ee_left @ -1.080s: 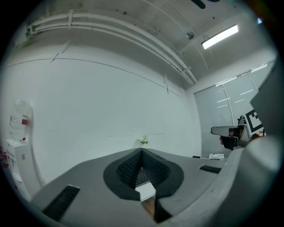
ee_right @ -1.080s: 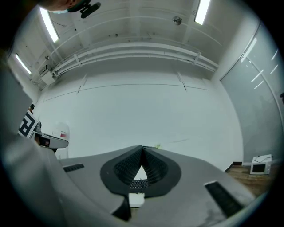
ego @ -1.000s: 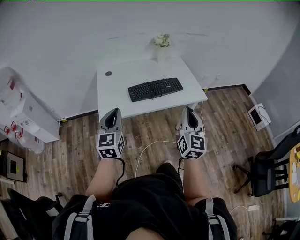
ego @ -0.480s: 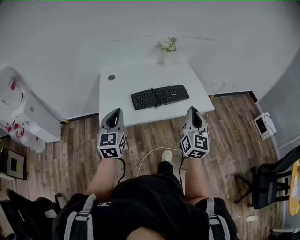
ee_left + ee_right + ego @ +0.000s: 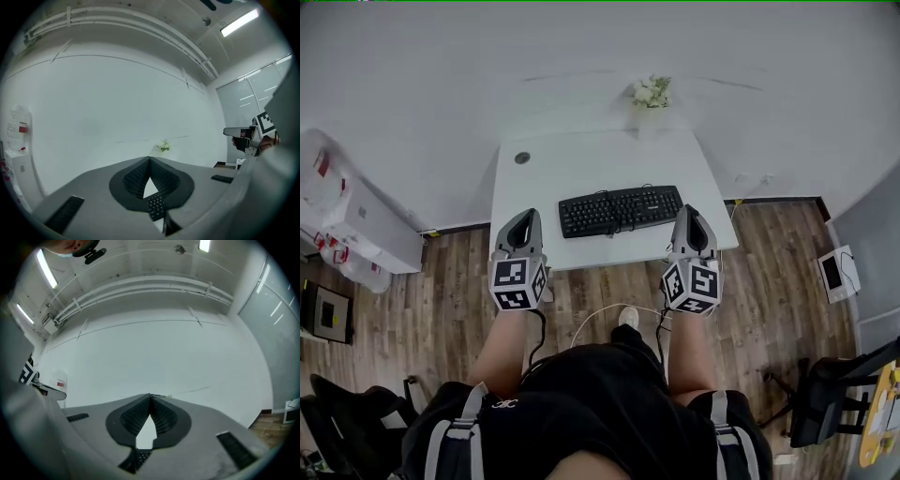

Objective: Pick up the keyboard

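A black keyboard point(image 5: 620, 209) lies across the front half of a white desk point(image 5: 581, 169), its cable trailing off the far side. My left gripper point(image 5: 523, 223) hangs over the desk's near left edge, shut and empty, a hand's width left of the keyboard. My right gripper point(image 5: 688, 221) is at the keyboard's right end, over the desk's front right corner, also shut with nothing in it. In the left gripper view a strip of keyboard keys point(image 5: 156, 205) shows below the closed jaws; in the right gripper view some keys point(image 5: 140, 457) show low in the gap.
A small vase of white flowers point(image 5: 651, 93) stands at the desk's back edge by the white wall. A round grommet point(image 5: 522, 157) sits at the desk's back left. White boxes point(image 5: 347, 225) stand at left, a black chair point(image 5: 834, 398) at lower right. A white cable point(image 5: 600, 314) lies on the wood floor.
The person has walked up to the desk. Both grippers have moved forward from over the floor to the desk's front edge, still shut; the keyboard now sits between them.
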Tool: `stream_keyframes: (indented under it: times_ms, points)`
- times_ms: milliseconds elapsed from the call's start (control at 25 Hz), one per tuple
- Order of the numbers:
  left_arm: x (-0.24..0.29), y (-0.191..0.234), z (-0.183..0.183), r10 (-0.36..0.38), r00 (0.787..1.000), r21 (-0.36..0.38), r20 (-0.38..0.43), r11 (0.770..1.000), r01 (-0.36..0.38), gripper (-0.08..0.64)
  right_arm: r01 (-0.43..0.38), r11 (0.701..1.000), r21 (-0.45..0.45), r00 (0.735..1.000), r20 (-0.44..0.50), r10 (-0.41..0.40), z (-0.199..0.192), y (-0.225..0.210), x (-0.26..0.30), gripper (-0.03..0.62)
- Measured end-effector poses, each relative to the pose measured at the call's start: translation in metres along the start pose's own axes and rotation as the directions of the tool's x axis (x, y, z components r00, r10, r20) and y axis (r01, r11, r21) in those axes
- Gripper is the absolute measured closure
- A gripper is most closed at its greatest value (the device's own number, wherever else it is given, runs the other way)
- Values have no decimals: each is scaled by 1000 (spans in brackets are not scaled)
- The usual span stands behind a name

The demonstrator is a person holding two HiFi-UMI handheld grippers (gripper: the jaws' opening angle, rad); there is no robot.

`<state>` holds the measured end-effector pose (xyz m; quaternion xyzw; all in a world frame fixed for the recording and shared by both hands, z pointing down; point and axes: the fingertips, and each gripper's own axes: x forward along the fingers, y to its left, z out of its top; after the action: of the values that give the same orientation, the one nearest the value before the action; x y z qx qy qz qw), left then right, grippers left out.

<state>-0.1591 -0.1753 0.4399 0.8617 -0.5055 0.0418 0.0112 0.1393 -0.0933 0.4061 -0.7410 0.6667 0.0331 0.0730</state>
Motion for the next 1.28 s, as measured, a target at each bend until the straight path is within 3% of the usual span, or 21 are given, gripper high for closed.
stream_keyframes:
  times_ms: [560,840,1080,1280]
  points:
    - [141,-31,-7,117,989,-9,-85,993,-118,548,-76,997,-2,995,-69,76,-27,-114,146,588]
    - [181,-31,-14,163,978,-1,-128,986,-164,548,-128,992,6,983,-129,128,-53,-130,194,588]
    - [206,-18,-43,148,966,5,-212,989,-151,548,-125,992,26,975,-180,127,-78,-133,218,588]
    - [212,-6,-73,133,947,-19,-293,989,-145,546,-130,991,45,951,-277,137,-116,-137,228,587]
